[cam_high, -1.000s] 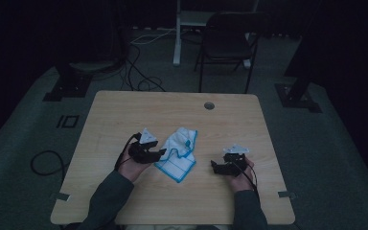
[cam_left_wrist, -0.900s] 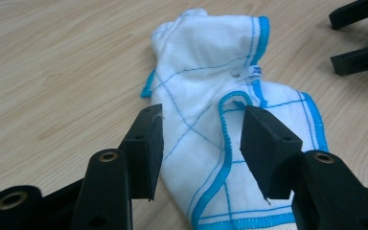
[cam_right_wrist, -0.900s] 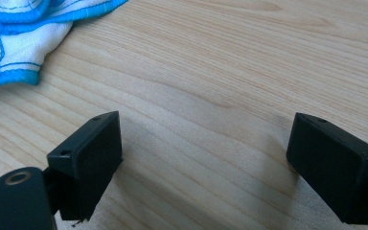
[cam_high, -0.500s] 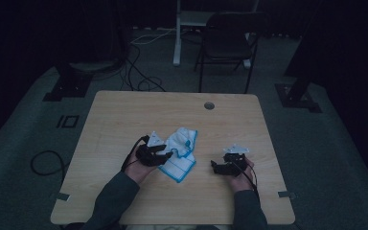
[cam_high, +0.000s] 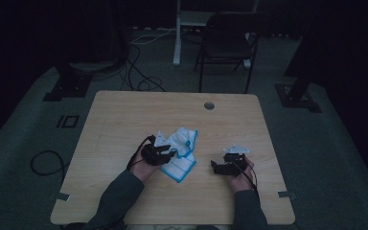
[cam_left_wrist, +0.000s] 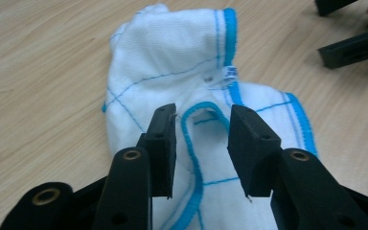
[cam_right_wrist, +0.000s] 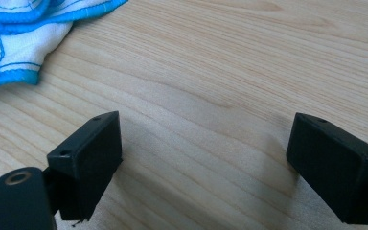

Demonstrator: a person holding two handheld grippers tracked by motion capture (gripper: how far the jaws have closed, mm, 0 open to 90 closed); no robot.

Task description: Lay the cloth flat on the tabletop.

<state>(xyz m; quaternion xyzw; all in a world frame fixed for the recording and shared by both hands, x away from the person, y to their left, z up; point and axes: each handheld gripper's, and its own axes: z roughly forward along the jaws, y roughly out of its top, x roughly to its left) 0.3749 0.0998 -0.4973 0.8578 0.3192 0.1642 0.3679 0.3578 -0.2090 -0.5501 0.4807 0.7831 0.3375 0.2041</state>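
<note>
A crumpled white cloth with blue trim and thin blue lines lies on the wooden table, left of centre. My left gripper rests over the cloth's left part, pointing right. In the left gripper view its jaws have just been closing and stand on either side of a raised blue-hemmed fold of the cloth, with gaps still visible at the pads. My right gripper sits on bare wood to the right of the cloth, wide open with nothing between its fingers. The cloth's edge lies beyond it.
The right gripper's black jaws appear past the cloth in the left gripper view. A cable hole sits near the table's far edge. A dark chair and floor cables lie behind the table.
My left gripper has slid to the right, further onto the cloth. The right gripper has stayed where it was.
</note>
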